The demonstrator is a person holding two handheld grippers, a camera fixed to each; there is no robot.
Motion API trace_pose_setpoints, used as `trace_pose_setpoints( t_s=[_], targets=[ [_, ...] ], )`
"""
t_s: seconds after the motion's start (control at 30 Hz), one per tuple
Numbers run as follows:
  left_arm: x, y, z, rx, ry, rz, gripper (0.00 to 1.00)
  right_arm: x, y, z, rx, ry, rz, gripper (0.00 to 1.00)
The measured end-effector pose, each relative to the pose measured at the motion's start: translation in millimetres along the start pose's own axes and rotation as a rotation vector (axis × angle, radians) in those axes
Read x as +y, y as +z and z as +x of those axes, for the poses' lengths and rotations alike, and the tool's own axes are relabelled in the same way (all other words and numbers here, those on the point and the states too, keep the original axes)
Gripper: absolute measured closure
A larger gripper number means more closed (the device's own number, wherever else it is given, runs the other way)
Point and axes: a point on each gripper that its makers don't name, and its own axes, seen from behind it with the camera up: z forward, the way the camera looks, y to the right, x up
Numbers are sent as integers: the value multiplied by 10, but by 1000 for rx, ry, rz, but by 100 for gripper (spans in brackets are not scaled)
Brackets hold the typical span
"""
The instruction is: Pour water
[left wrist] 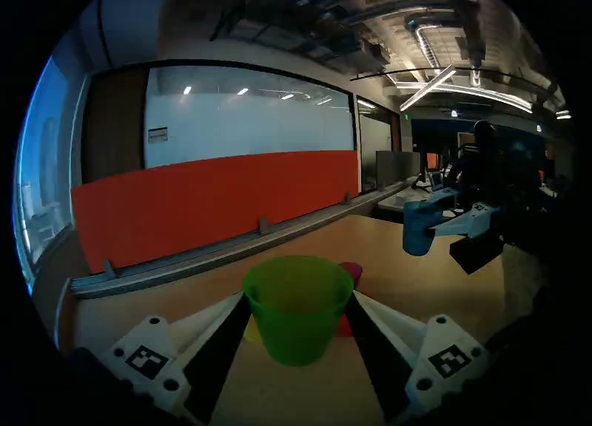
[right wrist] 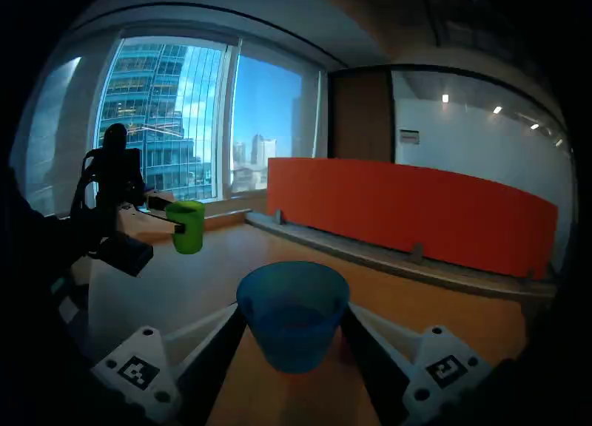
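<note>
Green translucent plastic cup (left wrist: pixel 298 326) is clamped upright between both fingers of the left gripper (left wrist: pixel 298 302) and held above the wooden table (left wrist: pixel 385 256). It is tapered, wider at the open rim. Blue translucent cup (right wrist: pixel 294 330) of the same shape is clamped upright between the right gripper (right wrist: pixel 294 311) fingers, over the same table. Contents of either cup cannot be told. Pink cup (left wrist: pixel 354 271) is seen just behind the green one, partly hidden. Orange partition (left wrist: pixel 222 197) is seen along the table's far edge.

A pale wooden table (left wrist: pixel 403 278) carries a pink cup (left wrist: pixel 354 271), partly hidden.
</note>
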Motion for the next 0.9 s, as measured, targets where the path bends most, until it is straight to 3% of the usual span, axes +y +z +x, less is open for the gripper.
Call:
trace_pose_setpoints(
  t_s=[0.47,0.9],
  targets=[
    [1,6,-21,7,-9,1,14,5,15,72,3,-12,0,12],
    [148,49,-80,6,4,-33,14,37,49,131,10,-27,3,12]
  ],
)
